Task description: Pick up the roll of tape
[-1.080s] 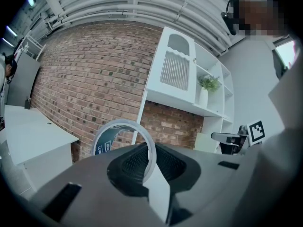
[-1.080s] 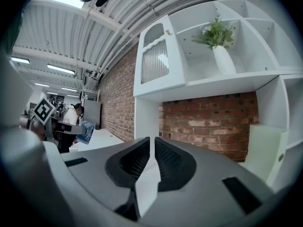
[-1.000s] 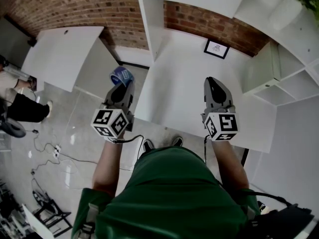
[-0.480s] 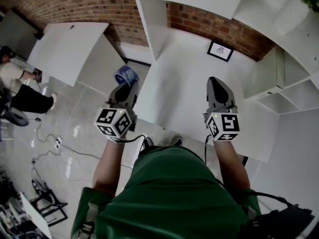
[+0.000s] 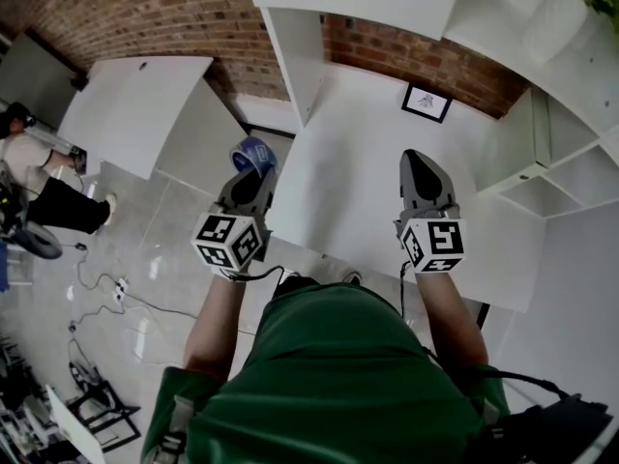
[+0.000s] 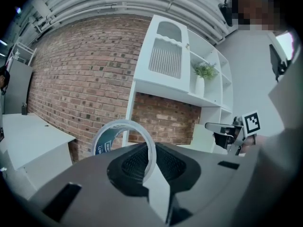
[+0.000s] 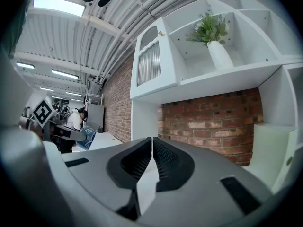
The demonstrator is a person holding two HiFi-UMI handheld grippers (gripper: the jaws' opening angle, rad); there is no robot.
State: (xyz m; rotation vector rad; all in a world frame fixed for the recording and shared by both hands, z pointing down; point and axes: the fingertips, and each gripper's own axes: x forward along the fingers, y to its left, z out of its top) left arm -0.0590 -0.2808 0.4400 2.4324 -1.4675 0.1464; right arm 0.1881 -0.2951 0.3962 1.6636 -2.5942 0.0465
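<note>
Roll of tape: the roll of tape (image 5: 253, 153) is up in the air at the tip of my left tongs, off any surface. It stands on edge, with a blue printed side (image 6: 100, 143) and a pale, clear outer band.
Left tongs: my left tongs (image 5: 250, 174) are clamped on the band of the roll. In the left gripper view, the ring's right part runs down between the two jaws (image 6: 150, 162) and the rest sticks out to the left.
Place of the roll: it hangs over the grey floor (image 5: 155, 249), just off the left edge of the white desk (image 5: 358, 162). It is between that desk and a second white table (image 5: 126, 104).
Right tongs: my right tongs (image 5: 416, 158) are held over the desk. The jaws are together with nothing between them (image 7: 152, 143).
On the desk: a small framed picture (image 5: 427, 101) leans against the brick wall (image 5: 145, 13) at the back.
Shelves: white shelves (image 5: 571, 162) stand on the right, with a green plant in a white vase (image 7: 210, 30) on one of them.
Floor: cables (image 5: 106, 293) trail across it on the left.
Bystander: a person (image 5: 39, 201) is at the far left edge.
</note>
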